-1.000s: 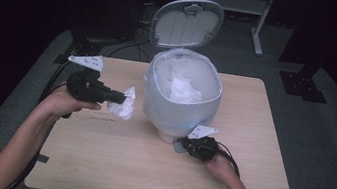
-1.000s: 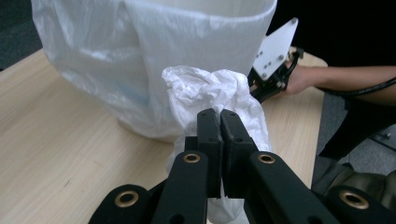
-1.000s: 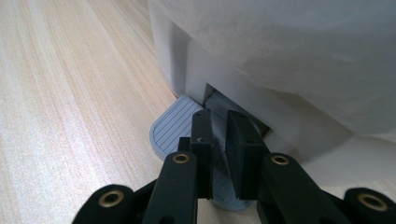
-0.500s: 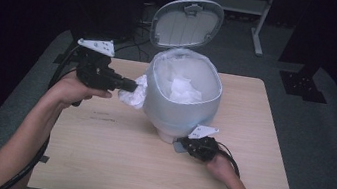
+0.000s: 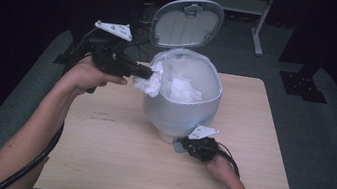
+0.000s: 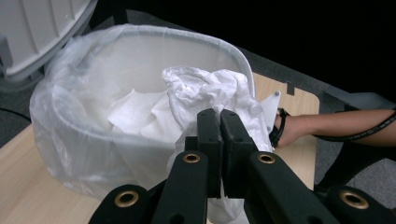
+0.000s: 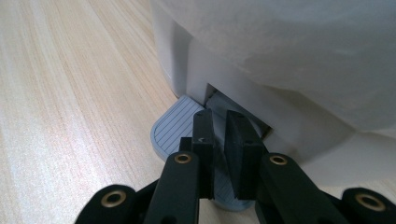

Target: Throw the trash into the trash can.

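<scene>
High view shows a pale wooden table point(image 5: 110, 166) carrying a white pedal bin point(image 5: 181, 111) lined with a clear plastic bag point(image 5: 209, 78); its lid point(image 5: 187, 24) stands raised behind the opening. Crumpled white paper already lies inside the bin.

At the bin's left rim, the left gripper point(image 5: 147, 72) is held level above the table, and its fingers point(image 6: 219, 135) are clamped together on a crumpled white paper wad point(image 5: 151, 79). In the left gripper view the wad point(image 6: 210, 93) bulges out beyond and to both sides of the fingertips, with a tail hanging below them; it hovers right at the rim, partly over the lined opening, touching or nearly touching the bag's edge.

At the foot of the bin, on the near side, the right gripper point(image 5: 184, 146) lies low on the table. In the right gripper view its fingers point(image 7: 205, 140) are drawn together and rest on top of the grey ribbed foot pedal point(image 7: 173, 130), which juts from a slot at the bin's base.
</scene>
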Demonstrator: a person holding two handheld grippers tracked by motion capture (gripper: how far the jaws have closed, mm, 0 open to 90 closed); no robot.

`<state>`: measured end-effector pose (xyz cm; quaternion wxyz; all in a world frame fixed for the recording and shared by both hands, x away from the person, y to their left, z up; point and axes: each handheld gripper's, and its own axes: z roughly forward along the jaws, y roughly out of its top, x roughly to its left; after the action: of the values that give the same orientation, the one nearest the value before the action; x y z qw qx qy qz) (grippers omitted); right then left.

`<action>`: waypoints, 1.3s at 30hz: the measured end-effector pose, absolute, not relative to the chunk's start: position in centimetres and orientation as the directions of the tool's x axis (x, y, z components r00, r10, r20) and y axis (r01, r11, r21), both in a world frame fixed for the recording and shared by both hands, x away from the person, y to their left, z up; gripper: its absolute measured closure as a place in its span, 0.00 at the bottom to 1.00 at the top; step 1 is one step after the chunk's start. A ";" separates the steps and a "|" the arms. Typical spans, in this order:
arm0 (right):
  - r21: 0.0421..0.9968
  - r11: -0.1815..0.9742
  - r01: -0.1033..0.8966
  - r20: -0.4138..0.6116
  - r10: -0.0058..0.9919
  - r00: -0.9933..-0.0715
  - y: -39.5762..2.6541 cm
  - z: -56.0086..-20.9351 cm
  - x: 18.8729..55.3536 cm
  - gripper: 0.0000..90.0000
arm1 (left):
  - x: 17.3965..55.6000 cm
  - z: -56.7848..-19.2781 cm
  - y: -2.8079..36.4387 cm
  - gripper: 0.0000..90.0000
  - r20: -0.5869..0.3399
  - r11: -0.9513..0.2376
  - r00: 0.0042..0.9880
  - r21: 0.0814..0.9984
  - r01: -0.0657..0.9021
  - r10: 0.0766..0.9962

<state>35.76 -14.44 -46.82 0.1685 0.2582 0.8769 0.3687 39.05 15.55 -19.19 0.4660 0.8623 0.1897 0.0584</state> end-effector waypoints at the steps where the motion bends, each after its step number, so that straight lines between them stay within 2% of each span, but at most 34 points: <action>1: 0.734 0.594 0.330 -0.103 0.577 -0.810 -14.5 -46.8 35.8 0.91 | 39.1 -19.2 15.6 0.98 -0.076 -0.494 0.921 0.826 0.273 0.382; 16: 0.738 0.593 0.323 -0.105 0.573 -0.813 -14.5 -46.9 35.8 0.91 | 41.4 -18.0 11.7 0.98 -0.058 -0.490 0.914 0.829 0.268 0.401; 32: 0.737 0.594 0.322 -0.102 0.568 -0.816 -14.6 -46.9 36.0 0.91 | 44.3 -20.0 7.3 0.95 -0.054 -0.534 0.904 0.792 0.297 0.424; 36: 0.739 0.588 0.328 -0.096 0.574 -0.813 -14.6 -46.9 35.9 0.91 | 44.7 -20.3 6.6 0.86 -0.050 -0.537 0.899 0.787 0.303 0.434; 37: 0.738 0.589 0.328 -0.098 0.575 -0.812 -14.6 -46.9 35.8 0.91 | 44.8 -20.4 6.5 0.78 -0.049 -0.535 0.897 0.788 0.305 0.439; 39: 0.738 0.589 0.328 -0.098 0.575 -0.812 -14.6 -46.9 35.8 0.91 | 44.8 -20.5 6.3 0.75 -0.044 -0.541 0.898 0.785 0.303 0.438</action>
<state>35.83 -14.59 -46.90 0.1659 0.2579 0.8759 0.3726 44.79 6.25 -20.45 0.4297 0.8743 0.2117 0.0786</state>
